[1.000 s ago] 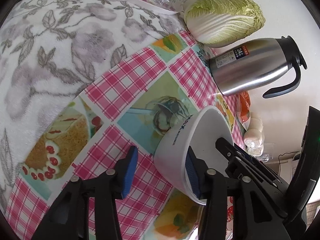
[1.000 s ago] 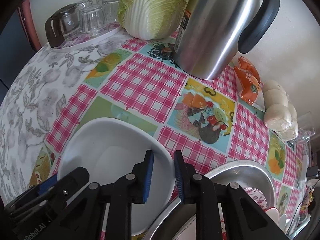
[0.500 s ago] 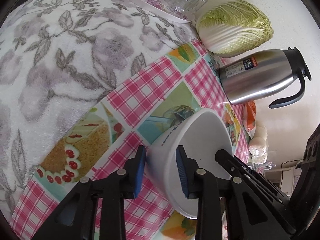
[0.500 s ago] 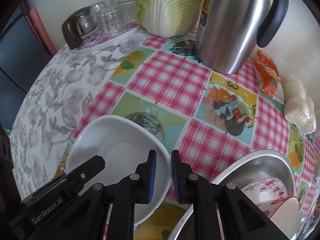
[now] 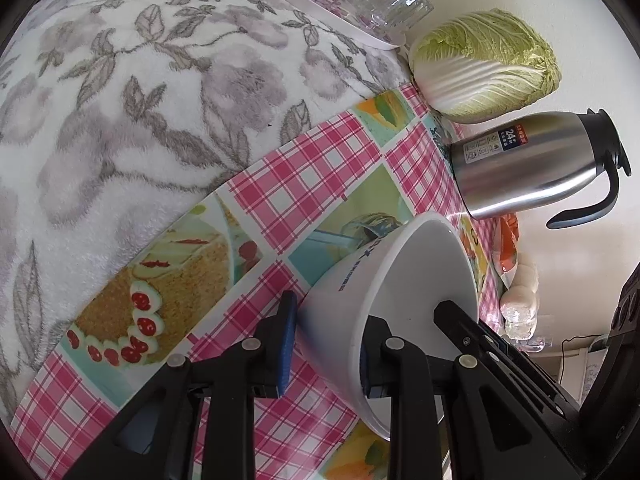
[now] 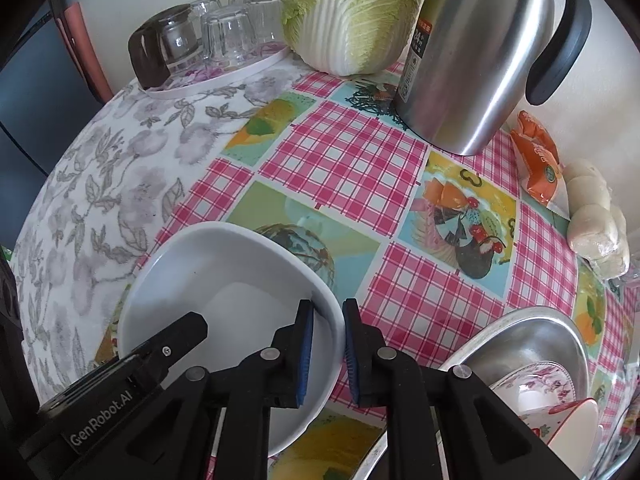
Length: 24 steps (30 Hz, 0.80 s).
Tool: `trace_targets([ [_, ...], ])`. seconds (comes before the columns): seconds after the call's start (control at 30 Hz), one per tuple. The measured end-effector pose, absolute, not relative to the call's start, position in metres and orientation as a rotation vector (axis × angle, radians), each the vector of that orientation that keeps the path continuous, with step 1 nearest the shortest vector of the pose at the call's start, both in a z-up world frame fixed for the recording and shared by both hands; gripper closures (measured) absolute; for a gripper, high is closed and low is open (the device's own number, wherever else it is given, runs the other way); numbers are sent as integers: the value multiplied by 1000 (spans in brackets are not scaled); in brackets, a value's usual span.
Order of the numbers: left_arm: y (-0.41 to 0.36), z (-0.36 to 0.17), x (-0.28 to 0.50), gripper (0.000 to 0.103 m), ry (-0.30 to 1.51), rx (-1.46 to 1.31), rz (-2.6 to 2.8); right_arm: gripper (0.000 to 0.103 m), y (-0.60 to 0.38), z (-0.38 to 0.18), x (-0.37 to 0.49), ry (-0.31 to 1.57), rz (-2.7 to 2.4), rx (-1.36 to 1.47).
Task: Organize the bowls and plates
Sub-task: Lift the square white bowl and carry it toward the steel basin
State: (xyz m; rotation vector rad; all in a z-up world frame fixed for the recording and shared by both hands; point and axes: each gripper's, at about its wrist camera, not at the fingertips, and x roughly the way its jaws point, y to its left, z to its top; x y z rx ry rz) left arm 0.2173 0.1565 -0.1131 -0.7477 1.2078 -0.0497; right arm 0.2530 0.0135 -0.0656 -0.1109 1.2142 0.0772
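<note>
A plain white bowl (image 5: pixel 420 280) with blue lettering on its outside is tilted over the chequered tablecloth. My left gripper (image 5: pixel 330 314) straddles its near wall, one blue pad outside and one inside. Its jaws are closing and the pads press on the wall. In the right wrist view the same white bowl (image 6: pixel 224 280) sits at lower left. My right gripper (image 6: pixel 328 308) is shut on its opposite rim. At lower right a metal basin (image 6: pixel 532 336) holds a floral dish (image 6: pixel 532 384) and a red-rimmed bowl (image 6: pixel 576 420).
A steel thermos jug (image 6: pixel 472 60) and a cabbage (image 6: pixel 356 12) stand at the back by the wall. A tray of upturned glasses (image 6: pixel 224 40) rests on the floral cloth (image 5: pixel 120 120). An orange packet (image 6: pixel 538 156) and wrapped buns (image 6: pixel 596 220) lie at the right edge.
The left jaws have closed from wide apart onto the bowl's wall, and the bowl now tilts more steeply. The right jaws have narrowed a little around the opposite rim.
</note>
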Motion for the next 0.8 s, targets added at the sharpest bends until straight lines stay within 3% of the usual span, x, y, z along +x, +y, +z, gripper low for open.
trace_targets([
  [0.8, 161, -114, 216, 76, 1212, -794, -56, 78, 22, -83, 257, 1236, 80, -223],
])
